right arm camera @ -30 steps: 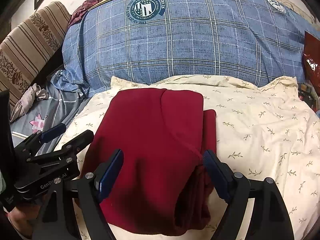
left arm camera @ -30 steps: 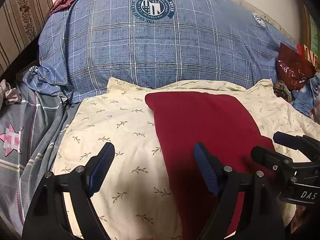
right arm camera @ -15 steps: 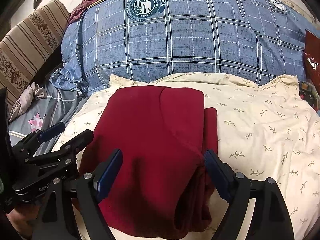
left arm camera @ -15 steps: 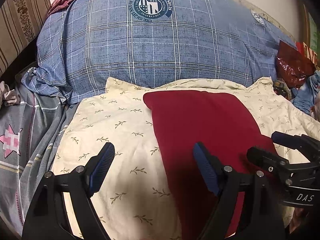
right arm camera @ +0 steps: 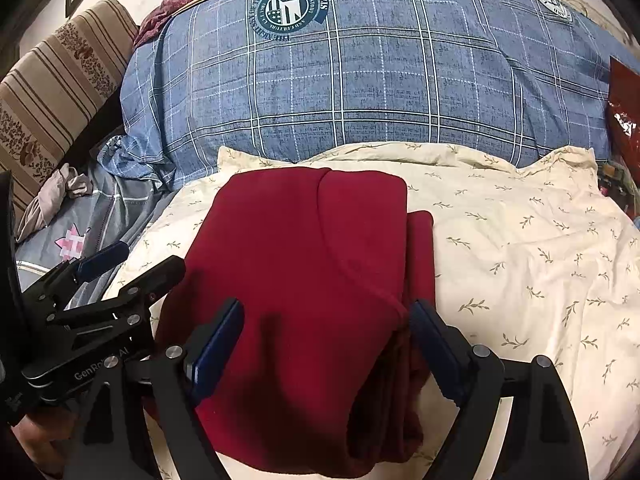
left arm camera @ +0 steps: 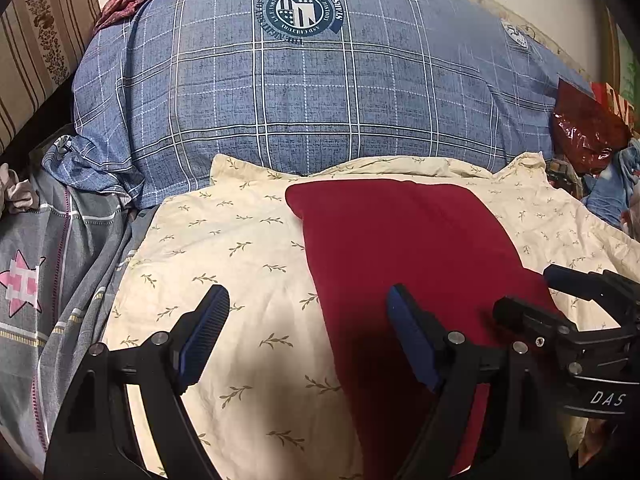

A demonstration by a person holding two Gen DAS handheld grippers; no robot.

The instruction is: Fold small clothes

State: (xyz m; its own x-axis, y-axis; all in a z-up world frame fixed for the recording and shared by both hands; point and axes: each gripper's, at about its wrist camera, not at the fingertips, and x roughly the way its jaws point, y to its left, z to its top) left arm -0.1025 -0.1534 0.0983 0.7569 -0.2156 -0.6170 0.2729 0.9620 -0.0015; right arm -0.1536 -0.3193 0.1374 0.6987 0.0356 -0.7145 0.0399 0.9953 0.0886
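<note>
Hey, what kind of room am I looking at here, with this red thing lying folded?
Most likely a bedroom, on a bed. The folded red garment lies on a cream leaf-print sheet, with a big blue plaid pillow behind it and a grey star-patterned quilt beside it.

L wrist cam close above cream sheet [left arm camera: 248, 264], angled down fwd along left tongs [left arm camera: 308, 332], R wrist cam close over red garment [right arm camera: 304, 264], same heading past right tongs [right arm camera: 326, 344], both share garment, sheet, blue plaid pillow [left arm camera: 320, 100], each sees other's tongs at frame edge
</note>
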